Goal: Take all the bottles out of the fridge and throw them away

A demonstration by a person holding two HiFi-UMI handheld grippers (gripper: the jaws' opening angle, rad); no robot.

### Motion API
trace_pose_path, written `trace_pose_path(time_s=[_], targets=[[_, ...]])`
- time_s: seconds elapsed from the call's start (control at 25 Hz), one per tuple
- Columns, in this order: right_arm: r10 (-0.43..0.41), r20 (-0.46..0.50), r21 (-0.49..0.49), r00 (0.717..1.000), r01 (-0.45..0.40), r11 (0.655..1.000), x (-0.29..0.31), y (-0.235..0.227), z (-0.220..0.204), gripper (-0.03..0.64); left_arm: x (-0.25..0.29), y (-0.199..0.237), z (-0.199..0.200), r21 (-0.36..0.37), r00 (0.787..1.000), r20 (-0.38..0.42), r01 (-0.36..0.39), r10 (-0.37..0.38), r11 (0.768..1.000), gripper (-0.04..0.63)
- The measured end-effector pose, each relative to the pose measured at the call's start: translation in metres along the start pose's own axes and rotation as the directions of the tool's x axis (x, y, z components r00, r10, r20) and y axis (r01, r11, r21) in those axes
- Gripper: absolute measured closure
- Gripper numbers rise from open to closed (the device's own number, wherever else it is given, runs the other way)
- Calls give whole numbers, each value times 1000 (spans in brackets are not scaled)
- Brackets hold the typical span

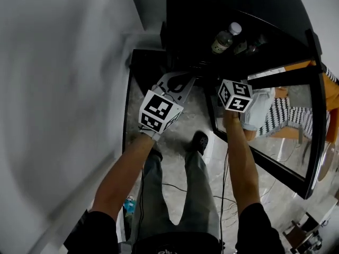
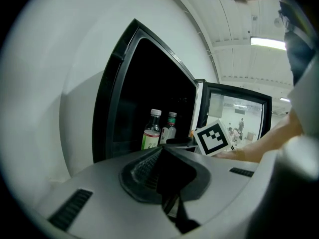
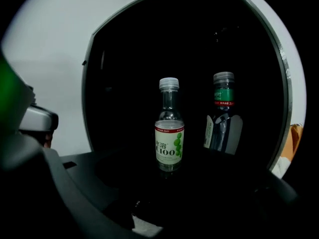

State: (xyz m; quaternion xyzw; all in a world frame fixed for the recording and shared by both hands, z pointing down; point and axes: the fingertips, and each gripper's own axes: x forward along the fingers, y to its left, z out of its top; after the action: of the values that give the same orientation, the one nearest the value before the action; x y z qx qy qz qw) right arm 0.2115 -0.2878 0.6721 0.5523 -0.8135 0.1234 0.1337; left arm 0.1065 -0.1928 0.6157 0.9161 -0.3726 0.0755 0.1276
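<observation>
The left hand-held gripper [image 2: 163, 152] hangs closed and empty outside the black fridge [image 2: 144, 78]. Inside stands the clear, white-capped, green-labelled bottle [image 3: 169, 128], left of a darker green-banded bottle [image 3: 223, 116]. Centre the open right hand-held gripper [image 3: 167, 183] squarely on its label before closing.

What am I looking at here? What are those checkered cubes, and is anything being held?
No robot here: a person holds a two-jaw gripper in each hand; the checkered cubes are parts of them. The head view looks down from the person's head; each gripper view looks along its own jaws. The left gripper is shut and empty; the right gripper is open and empty. Both face an open black fridge holding a clear bottle with a white cap and green-and-white label and a clear bottle with a green band.
</observation>
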Motion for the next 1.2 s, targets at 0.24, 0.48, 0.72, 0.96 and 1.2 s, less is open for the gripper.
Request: trace_pose_path(time_s=[0.24,0.48,0.72,0.96,1.2], targets=[[-1,-39,36,999,2,999,36,-6,0,285,-4,14,1,-2,999,6,-33,33,999,589],[-27,-56,18,998,28,999,66,-14,5,250,-12,30,5,-3,997,10,-80,80,997,589],[-60,-68,13,996,61,998,84,-17,8,252,-24,44,8,-5,991,27,-135,135,991,589],[-52,-56,9,997,52,999,82,-15,10,298,-33,47,9,-2,987,33,-159,159,987,589],[1,-57,-12,998,-2,1000,48,5,20,299,-42,37,19,-12,986,29,-164,165,986,589]])
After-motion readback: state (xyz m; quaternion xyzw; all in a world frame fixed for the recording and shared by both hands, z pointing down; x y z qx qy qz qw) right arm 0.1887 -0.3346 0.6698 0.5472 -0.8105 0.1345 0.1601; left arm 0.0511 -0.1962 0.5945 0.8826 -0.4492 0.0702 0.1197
